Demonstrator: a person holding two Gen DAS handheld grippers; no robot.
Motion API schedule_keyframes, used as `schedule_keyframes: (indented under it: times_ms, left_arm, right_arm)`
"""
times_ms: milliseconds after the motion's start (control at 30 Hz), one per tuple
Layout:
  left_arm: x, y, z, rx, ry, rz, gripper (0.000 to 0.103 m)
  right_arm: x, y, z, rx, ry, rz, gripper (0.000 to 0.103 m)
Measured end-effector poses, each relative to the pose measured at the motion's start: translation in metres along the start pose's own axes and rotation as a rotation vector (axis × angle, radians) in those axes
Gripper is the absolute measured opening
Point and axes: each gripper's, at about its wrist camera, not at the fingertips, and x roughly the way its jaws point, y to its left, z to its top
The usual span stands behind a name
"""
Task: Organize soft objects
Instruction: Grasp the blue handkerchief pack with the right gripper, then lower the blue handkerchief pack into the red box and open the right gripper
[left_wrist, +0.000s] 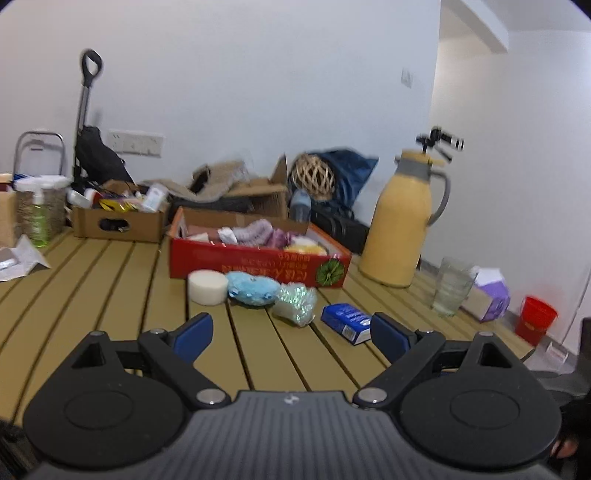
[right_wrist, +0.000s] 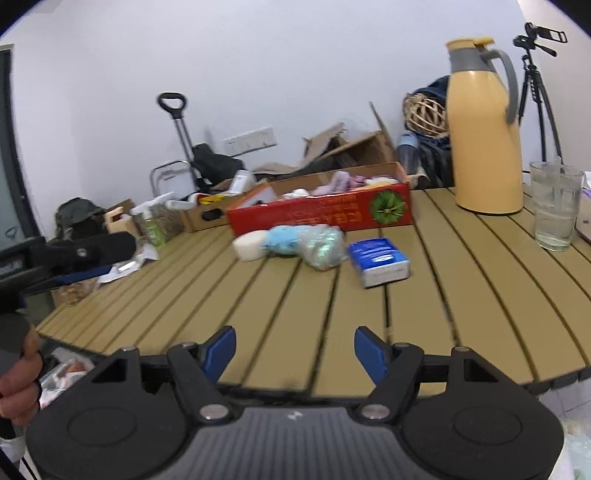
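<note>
both grippers wide, empty

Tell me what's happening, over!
Both grippers, left and right, open, empty. Sponge, blue plush lying before red box. Path clear.

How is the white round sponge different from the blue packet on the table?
The white sponge is a plain round puck, while the blue packet is a flat rectangle with printing on it. The sponge lies right in front of the red box and touches the fluffy blue toy; the packet lies alone, apart from the row, and skewed. Both rest on the slatted table, untouched.
</note>
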Motion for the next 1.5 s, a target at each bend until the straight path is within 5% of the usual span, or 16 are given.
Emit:
schedule_keyframes:
  times_ms: [367,433,567,700,800,900,1033,1400,1500]
  left_arm:
    - [0.125,-0.006,0.004,0.031,0.155,-0.011,0.093]
    - [0.137,-0.005,0.003,0.031,0.168,-0.02,0.093]
    - [0.154,0.007,-0.001,-0.023,0.17,-0.042,0.093]
    - [0.161,0.029,-0.008,-0.098,0.18,-0.098,0.093]
    - [0.165,0.038,-0.005,-0.162,0.193,-0.13,0.091]
    - [0.169,0.033,-0.006,-0.182,0.204,-0.207,0.081]
    - [0.185,0.019,-0.006,-0.206,0.259,-0.273,0.066]
    - [0.208,0.001,-0.015,-0.309,0.356,-0.297,0.041]
    - [0.208,-0.001,-0.018,-0.317,0.341,-0.265,0.028]
  right_arm:
    - [0.111,-0.058,0.056,-0.034,0.053,-0.128,0.069]
    - [0.131,-0.061,0.06,-0.059,0.076,-0.127,0.06]
    - [0.142,-0.062,0.056,-0.093,0.078,-0.083,0.051]
    - [0.127,-0.048,0.041,-0.188,0.114,0.139,0.052]
    - [0.119,-0.048,0.037,-0.199,0.079,0.051,0.064]
    - [0.113,-0.069,0.043,-0.068,0.031,-0.06,0.064]
    - [0.114,-0.081,0.05,0.097,0.014,0.088,0.054]
    - [0.149,-0.098,0.065,0.119,0.077,0.045,0.046]
    - [0.147,-0.098,0.063,0.122,0.089,0.04,0.035]
